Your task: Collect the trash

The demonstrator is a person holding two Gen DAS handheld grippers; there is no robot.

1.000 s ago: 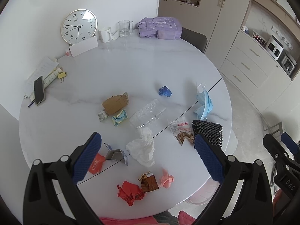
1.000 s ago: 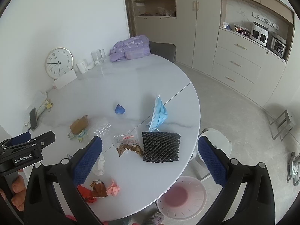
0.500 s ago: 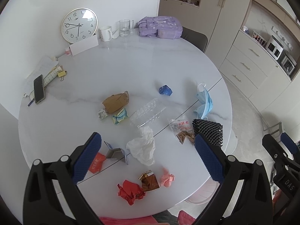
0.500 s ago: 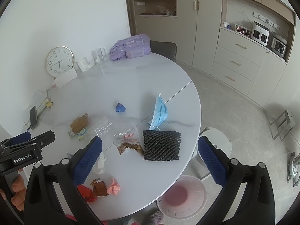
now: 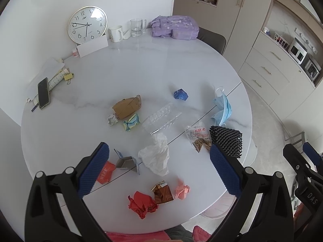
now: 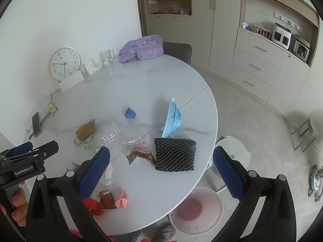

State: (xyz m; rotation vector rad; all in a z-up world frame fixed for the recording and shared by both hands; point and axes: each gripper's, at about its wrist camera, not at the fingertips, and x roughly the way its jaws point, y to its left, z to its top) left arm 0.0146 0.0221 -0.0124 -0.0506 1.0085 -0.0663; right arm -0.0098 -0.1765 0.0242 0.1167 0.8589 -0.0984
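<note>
We held the left gripper (image 5: 159, 168) and right gripper (image 6: 161, 170) above the table (image 5: 141, 64), both with jaws wide apart, gripping and touching nothing. Trash lay across the frame's centre and bottom: one black foam net (image 6: 175, 154), one blue mask (image 6: 173, 119), one white tissue (image 5: 156, 155), one brown bag (image 5: 127, 106), one clear tray (image 5: 161, 118), one snack wrapper (image 6: 139, 149), one blue wad (image 5: 180, 94), one pink wad (image 5: 182, 189). A bin (image 6: 196, 211) sat at the lower right, on the floor.

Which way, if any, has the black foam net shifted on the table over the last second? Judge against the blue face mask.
No. The black foam net lies just below the blue face mask, near the table edge, as before; only the camera drifted slightly.
</note>
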